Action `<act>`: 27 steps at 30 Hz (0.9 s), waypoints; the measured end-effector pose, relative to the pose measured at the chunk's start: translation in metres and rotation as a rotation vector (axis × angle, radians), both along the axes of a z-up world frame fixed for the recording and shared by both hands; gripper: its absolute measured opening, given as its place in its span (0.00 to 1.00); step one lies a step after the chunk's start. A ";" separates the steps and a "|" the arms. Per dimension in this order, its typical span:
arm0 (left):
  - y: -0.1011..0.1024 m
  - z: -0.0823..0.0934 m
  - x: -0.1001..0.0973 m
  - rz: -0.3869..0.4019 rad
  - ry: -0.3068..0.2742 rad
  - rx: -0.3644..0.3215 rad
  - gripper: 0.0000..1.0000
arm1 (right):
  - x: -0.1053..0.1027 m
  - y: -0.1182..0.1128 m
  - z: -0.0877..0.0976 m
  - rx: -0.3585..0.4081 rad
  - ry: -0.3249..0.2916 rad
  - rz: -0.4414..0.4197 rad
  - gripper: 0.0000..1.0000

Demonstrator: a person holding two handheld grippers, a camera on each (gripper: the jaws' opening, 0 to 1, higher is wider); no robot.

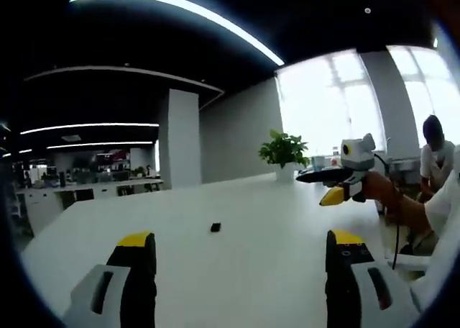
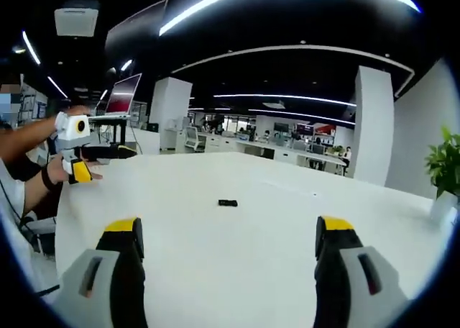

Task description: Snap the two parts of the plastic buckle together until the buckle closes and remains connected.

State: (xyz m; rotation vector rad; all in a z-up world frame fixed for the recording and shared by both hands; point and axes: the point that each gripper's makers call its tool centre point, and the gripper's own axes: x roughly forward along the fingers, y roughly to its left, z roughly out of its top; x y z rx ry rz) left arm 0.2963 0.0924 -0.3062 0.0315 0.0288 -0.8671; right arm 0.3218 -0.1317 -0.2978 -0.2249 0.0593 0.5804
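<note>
I see a wide white table (image 1: 237,263) in an open office with dark ceiling, light strips, a white pillar (image 1: 182,137) and bright windows (image 1: 338,101). One potted plant (image 1: 284,152) stands at the far edge. My left gripper (image 1: 241,252) and right gripper (image 2: 228,238) hover low over the table, both with jaws spread wide, holding nothing. In the left gripper view the right gripper sits off to the right, level, gripped by a hand. One small black buckle (image 2: 228,203) lies alone mid-table, well apart from both grippers; I cannot tell its parts apart.
</note>
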 end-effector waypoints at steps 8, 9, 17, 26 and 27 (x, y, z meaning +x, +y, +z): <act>0.017 -0.013 -0.022 0.046 -0.015 0.006 0.99 | -0.022 -0.001 -0.020 -0.008 0.018 -0.001 1.00; 0.017 -0.015 -0.022 0.050 -0.015 0.017 0.99 | -0.022 -0.002 -0.021 -0.010 0.017 -0.005 1.00; 0.017 -0.012 -0.026 0.053 -0.034 0.034 0.99 | -0.022 -0.001 -0.023 -0.007 0.019 -0.007 1.00; 0.023 -0.005 -0.028 0.063 -0.055 0.001 0.99 | -0.026 0.005 -0.022 0.002 0.013 -0.002 1.00; 0.023 -0.005 -0.029 0.061 -0.053 -0.003 0.99 | -0.027 0.006 -0.022 0.002 0.013 -0.001 1.00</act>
